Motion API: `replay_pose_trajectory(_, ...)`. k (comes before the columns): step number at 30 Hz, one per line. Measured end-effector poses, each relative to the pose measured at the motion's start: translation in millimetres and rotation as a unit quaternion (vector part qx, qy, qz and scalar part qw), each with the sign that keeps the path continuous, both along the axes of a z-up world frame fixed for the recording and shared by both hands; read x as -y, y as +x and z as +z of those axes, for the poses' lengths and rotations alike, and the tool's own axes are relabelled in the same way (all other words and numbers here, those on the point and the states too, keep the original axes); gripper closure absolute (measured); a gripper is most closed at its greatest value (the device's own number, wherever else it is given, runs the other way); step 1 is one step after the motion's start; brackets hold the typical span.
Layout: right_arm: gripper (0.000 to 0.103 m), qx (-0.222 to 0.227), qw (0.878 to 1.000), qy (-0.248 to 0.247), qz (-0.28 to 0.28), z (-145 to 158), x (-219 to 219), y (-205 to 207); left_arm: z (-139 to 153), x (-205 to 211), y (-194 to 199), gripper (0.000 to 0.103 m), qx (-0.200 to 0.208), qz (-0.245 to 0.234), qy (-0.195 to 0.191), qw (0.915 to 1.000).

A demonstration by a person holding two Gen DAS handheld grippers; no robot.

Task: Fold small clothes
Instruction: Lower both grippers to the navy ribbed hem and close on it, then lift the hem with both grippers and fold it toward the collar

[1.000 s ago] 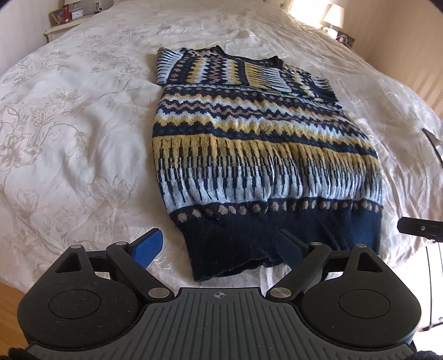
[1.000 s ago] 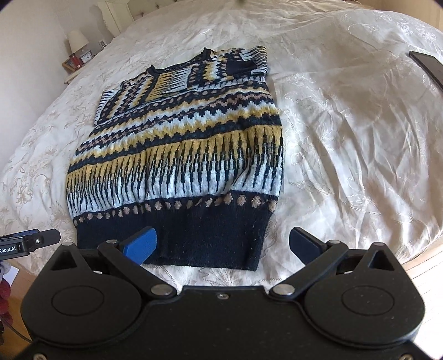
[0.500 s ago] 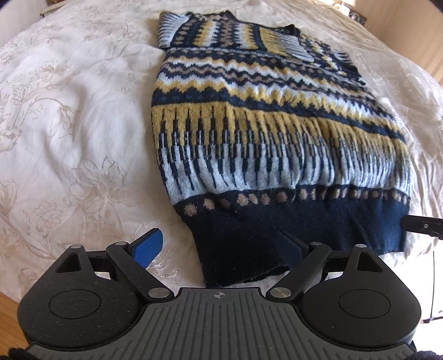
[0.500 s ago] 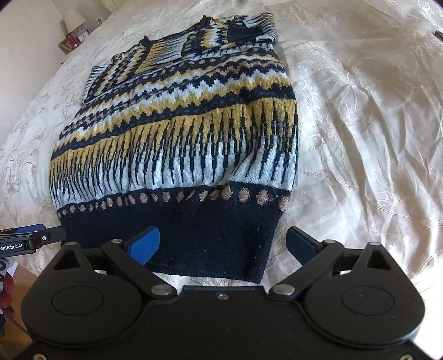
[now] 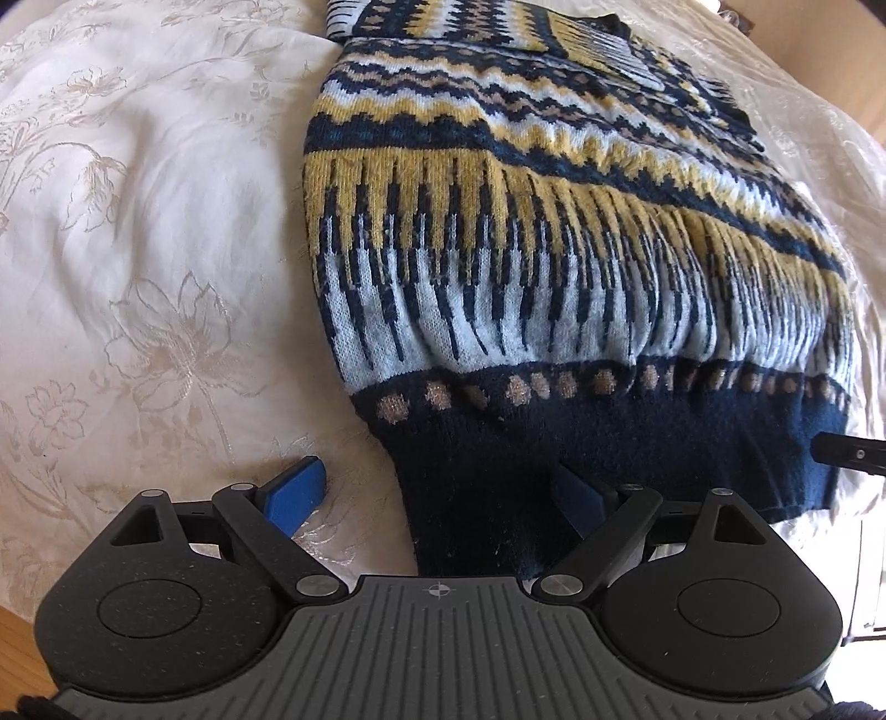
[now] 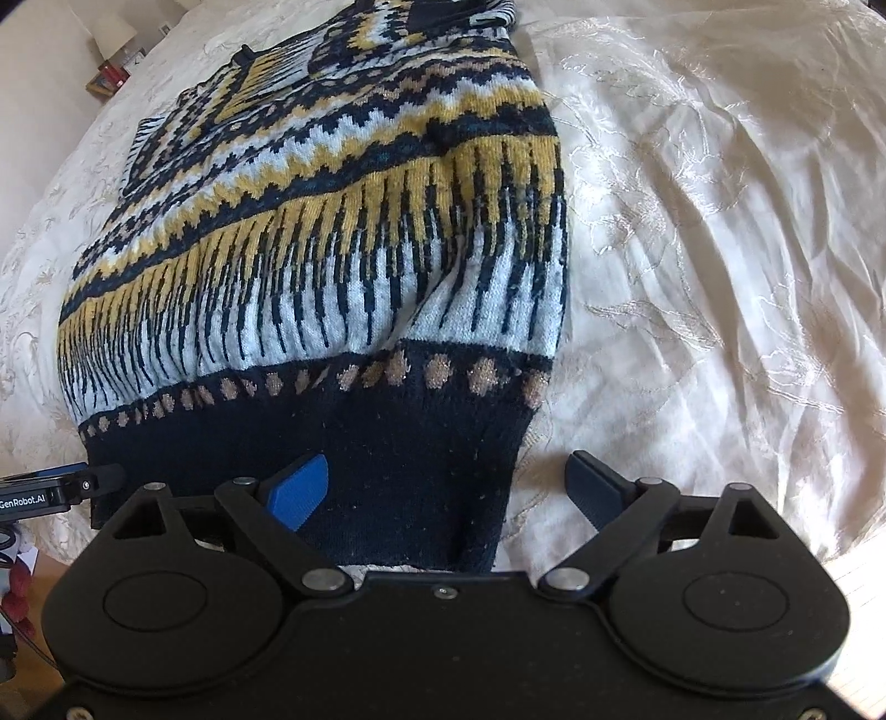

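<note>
Navy ribbed hem of the patterned knit sweater lies between both spread tongs, left and right; pinch each corner squarely.

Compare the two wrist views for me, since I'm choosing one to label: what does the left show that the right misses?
Only the left wrist view shows the sweater's left bottom corner and the bedspread beside that edge. Only the right wrist view shows the right bottom corner, a lamp and a red box. Both share the patterned sweater lying flat, with open jaws straddling a hem corner.
</note>
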State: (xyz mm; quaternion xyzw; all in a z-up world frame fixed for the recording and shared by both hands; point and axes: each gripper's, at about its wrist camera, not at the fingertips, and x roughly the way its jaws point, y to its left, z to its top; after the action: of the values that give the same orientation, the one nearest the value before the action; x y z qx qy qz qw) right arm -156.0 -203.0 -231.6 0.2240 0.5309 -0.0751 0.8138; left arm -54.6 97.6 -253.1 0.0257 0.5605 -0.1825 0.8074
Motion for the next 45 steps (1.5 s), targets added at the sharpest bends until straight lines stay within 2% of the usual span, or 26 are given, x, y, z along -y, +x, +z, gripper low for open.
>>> replay_pose_trajectory(2, 0.009, 0.005, 1.000, 0.002, 0.002, 0, 0, 0, 1, -3, 0, 0.017, -0.003, 0.002, -0.017, 0.9999)
replay_pose_trajectory(4, 0.009, 0.010, 1.000, 0.006, 0.001, 0, 2, 0, 3, -6, 1, 0.037, -0.007, 0.004, -0.038, 0.9993)
replay_pose_trajectory(5, 0.011, 0.012, 1.000, 0.005, 0.002, 0, 2, 0, 4, -6, 1, 0.041, -0.007, 0.008, -0.040, 0.9992)
replay_pose_trajectory(6, 0.017, 0.014, 1.000, 0.007, 0.002, 1, 2, 0, 4, -6, 0, 0.052, -0.007, 0.009, -0.045, 0.9989)
replay_pose_trajectory(8, 0.022, 0.017, 1.000, 0.011, 0.005, 1, 3, 1, 4, -7, -2, 0.060, -0.012, 0.008, -0.056, 0.9983)
replay_pose_trajectory(10, 0.030, 0.018, 1.000, 0.021, 0.012, -1, 1, 3, 5, -7, -5, 0.078, -0.013, 0.003, -0.066, 0.9978)
replay_pose_trajectory(12, 0.056, 0.013, 0.999, 0.025, 0.020, -1, -2, 6, 7, -4, -8, 0.087, -0.014, -0.002, -0.066, 0.9977)
replay_pose_trajectory(13, 0.065, 0.010, 0.999, 0.021, 0.023, 0, -3, 7, 9, -3, -9, 0.090, -0.011, -0.006, -0.066, 0.9977)
replay_pose_trajectory(14, 0.078, 0.012, 0.999, 0.021, 0.026, 3, -3, 7, 12, -2, -10, 0.091, -0.007, -0.007, -0.068, 0.9976)
replay_pose_trajectory(15, 0.082, 0.017, 0.999, 0.027, 0.026, 6, -2, 5, 15, -2, -11, 0.092, -0.004, -0.006, -0.072, 0.9974)
replay_pose_trajectory(17, 0.085, 0.030, 0.998, 0.045, 0.018, 14, 4, 0, 26, -5, -13, 0.093, 0.001, 0.001, -0.084, 0.9964)
replay_pose_trajectory(18, 0.091, 0.039, 0.998, 0.055, 0.014, 19, 7, -3, 33, -7, -13, 0.093, 0.007, 0.004, -0.094, 0.9955)
replay_pose_trajectory(24, 0.091, 0.112, 0.989, 0.091, -0.026, 62, 32, -9, 86, -13, -7, 0.093, 0.061, 0.016, -0.143, 0.9877)
replay_pose_trajectory(32, 0.091, 0.200, 0.973, 0.106, -0.053, 111, 55, 32, 147, -7, 36, 0.093, 0.141, 0.028, -0.183, 0.9726)
replay_pose_trajectory(36, 0.091, 0.227, 0.967, 0.106, -0.057, 128, 67, 65, 164, -1, 71, 0.095, 0.166, 0.036, -0.195, 0.9660)
replay_pose_trajectory(41, 0.091, 0.240, 0.963, 0.104, -0.063, 133, 78, 109, 175, 6, 117, 0.097, 0.195, 0.042, -0.198, 0.9597)
replay_pose_trajectory(45, 0.091, 0.238, 0.964, 0.099, -0.065, 131, 81, 140, 172, 14, 151, 0.097, 0.198, 0.037, -0.190, 0.9609)
